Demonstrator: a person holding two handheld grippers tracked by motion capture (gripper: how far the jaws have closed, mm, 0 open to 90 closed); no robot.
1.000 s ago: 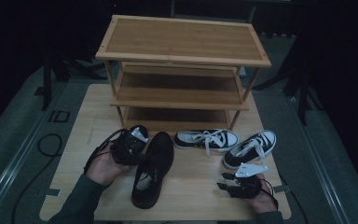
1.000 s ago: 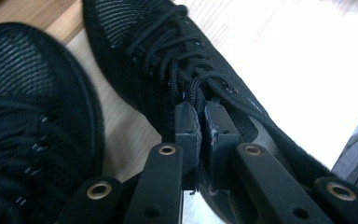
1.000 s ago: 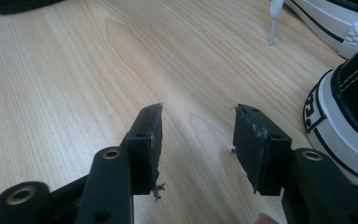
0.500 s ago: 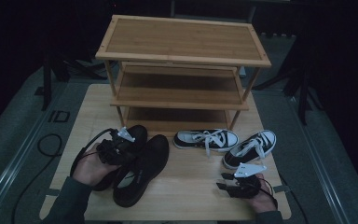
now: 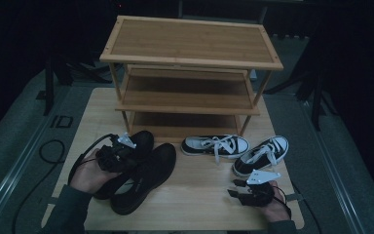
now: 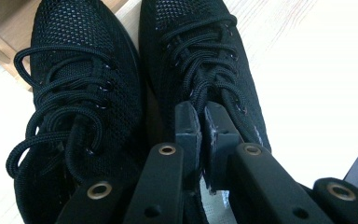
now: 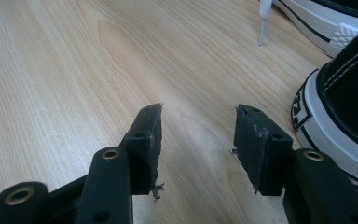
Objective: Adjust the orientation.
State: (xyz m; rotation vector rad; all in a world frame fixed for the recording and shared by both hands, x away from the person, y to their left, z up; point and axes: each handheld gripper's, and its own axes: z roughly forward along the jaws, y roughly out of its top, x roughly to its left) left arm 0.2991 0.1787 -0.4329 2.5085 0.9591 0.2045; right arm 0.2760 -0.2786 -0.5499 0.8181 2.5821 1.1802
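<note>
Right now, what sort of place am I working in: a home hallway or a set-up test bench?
Most likely a staged recording bench, not a home. A small wooden table stands in a dark room, bearing a bamboo shoe rack and two pairs of shoes, with cables trailing over the grey floor beside it.

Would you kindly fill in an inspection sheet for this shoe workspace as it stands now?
Surface: pale wooden table, bare at front centre.
Job's things: two black mesh shoes side by side at left; three-tier wooden rack, shelves bare.
Clutter: two black-and-white sneakers at right, laces loose.
Grippers: left gripper shut on the right-hand black shoe's tongue or laces; right gripper open over the table, beside a sneaker.
Cables: black cable looping off the left edge.
Surroundings: dark; grey floor.
</note>
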